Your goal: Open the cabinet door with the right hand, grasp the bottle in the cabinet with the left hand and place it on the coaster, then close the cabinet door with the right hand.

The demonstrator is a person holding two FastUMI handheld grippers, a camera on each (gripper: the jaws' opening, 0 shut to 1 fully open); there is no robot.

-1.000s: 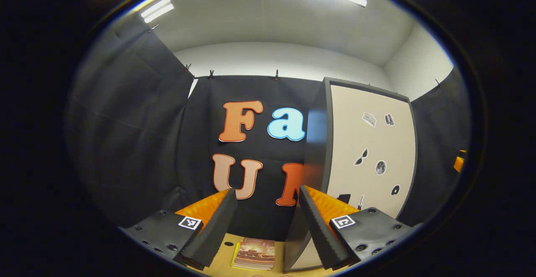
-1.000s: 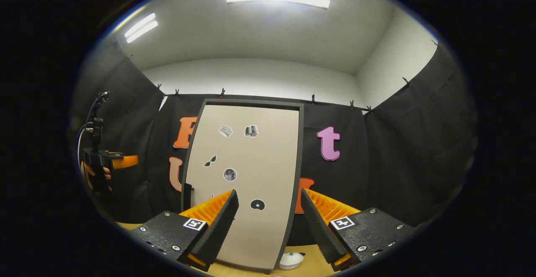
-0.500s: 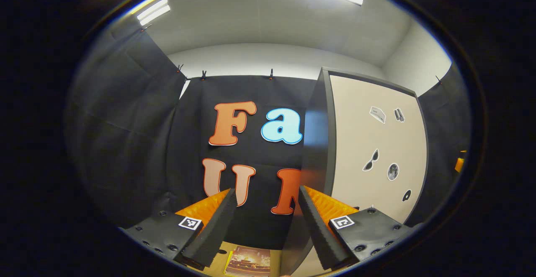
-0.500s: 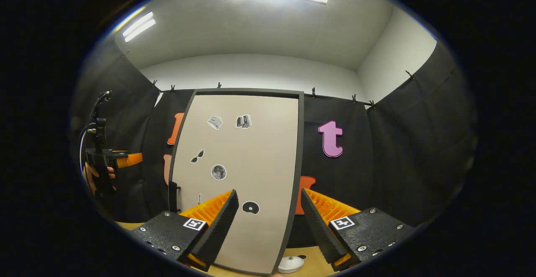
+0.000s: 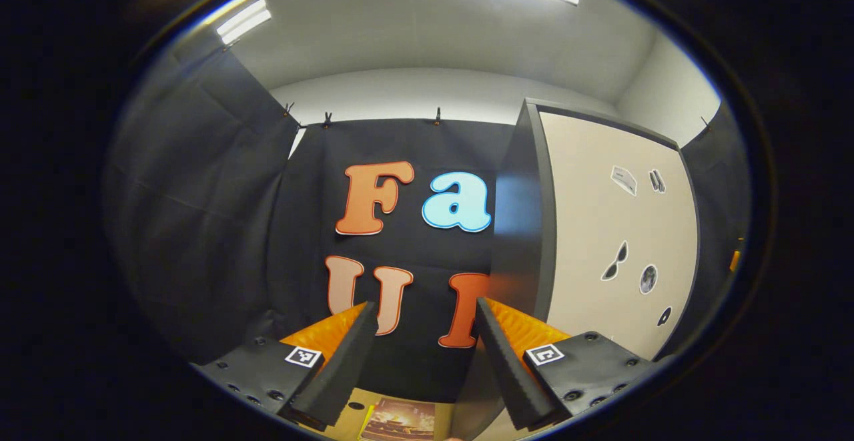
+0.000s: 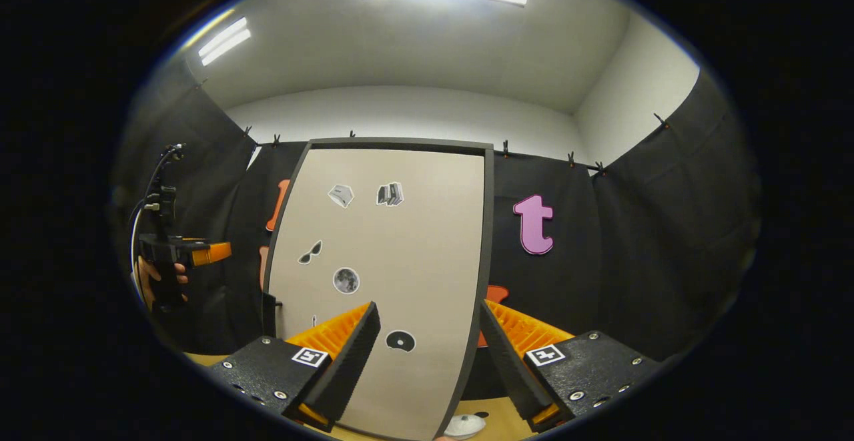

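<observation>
Cabinet door is closed, so I'd steer my spread, empty right gripper to its left-edge handle, clamp it squarely and pull.

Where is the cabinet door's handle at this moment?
In the right gripper view, the handle sits low on the left edge of the closed cabinet door, just left of the right gripper, whose open fingers are clear of it.
</observation>
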